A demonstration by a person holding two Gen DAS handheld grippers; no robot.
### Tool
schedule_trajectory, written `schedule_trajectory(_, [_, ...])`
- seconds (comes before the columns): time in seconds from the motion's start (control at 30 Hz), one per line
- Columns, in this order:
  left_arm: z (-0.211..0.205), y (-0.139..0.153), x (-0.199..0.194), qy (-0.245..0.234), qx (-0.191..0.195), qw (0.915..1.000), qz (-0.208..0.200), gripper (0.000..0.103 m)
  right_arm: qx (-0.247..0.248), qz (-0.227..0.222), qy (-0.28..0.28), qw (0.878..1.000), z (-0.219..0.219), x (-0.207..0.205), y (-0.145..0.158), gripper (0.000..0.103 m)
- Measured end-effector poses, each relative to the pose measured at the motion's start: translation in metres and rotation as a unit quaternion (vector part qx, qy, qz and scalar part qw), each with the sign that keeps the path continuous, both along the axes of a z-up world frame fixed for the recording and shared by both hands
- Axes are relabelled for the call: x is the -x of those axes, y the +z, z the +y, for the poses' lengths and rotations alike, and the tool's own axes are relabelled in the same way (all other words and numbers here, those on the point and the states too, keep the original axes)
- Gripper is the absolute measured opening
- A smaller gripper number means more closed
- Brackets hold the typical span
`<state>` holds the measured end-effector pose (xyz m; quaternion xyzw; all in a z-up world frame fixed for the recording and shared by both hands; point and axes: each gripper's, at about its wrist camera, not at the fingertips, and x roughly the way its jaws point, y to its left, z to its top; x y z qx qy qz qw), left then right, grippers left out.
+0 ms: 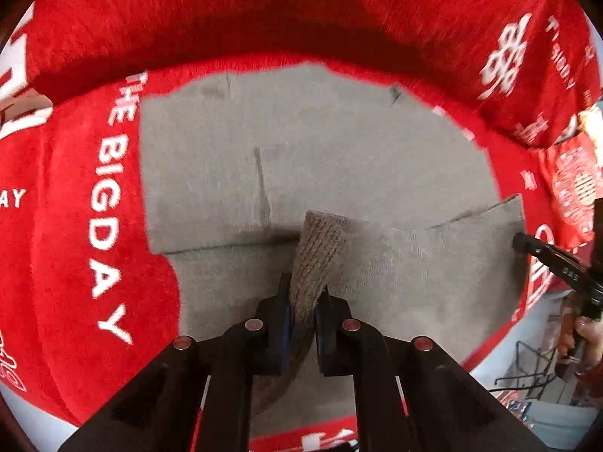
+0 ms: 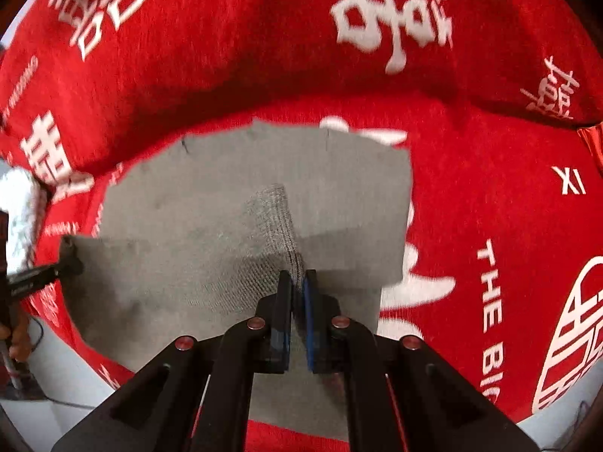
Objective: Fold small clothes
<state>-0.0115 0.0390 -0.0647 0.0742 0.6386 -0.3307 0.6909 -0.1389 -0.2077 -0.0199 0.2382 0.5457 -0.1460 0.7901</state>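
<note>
A small grey knit garment [image 1: 339, 158] lies spread on a red cloth with white lettering. In the left wrist view my left gripper [image 1: 303, 293] is shut on the garment's ribbed band, which rises between the pads as a lifted ridge. In the right wrist view my right gripper [image 2: 299, 286] is shut on another ribbed stretch of the grey garment [image 2: 233, 203], pinched up into a thin fold. The right gripper's black fingertips [image 1: 522, 243] also show at the garment's right edge in the left view, and the left gripper's fingertips [image 2: 71, 260] at its left edge in the right view.
The red cloth [image 1: 90, 203] covers a padded surface that rises into a red backrest [image 2: 264, 45] behind the garment. A person's hand [image 1: 580, 335] holds the right gripper's handle. A white fluffy item [image 2: 22, 211] sits at the far left. Pale floor shows below the cushion edge.
</note>
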Motion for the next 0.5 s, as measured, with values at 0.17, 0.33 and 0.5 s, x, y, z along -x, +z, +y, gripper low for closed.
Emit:
schedule_trajectory(0.17, [0.005,0.038,-0.027,0.027,0.029,0.9990,-0.021,0.009,0.021,-0.033,0.012,0.999,-0.010,-0.032,0.022,0.006])
schedule_trajectory(0.33, [-0.011,0.049,-0.070,0.037,0.043,0.9967,-0.058,0.009,0.025,-0.045,0.017,0.999,-0.035,-0.085,0.011,0.006])
schedule_trajectory(0.5, [-0.042,0.017,-0.113,0.043,0.020,0.9954,-0.083,0.009,-0.012,-0.001,-0.006,1.000,-0.065,-0.120,-0.048,0.006])
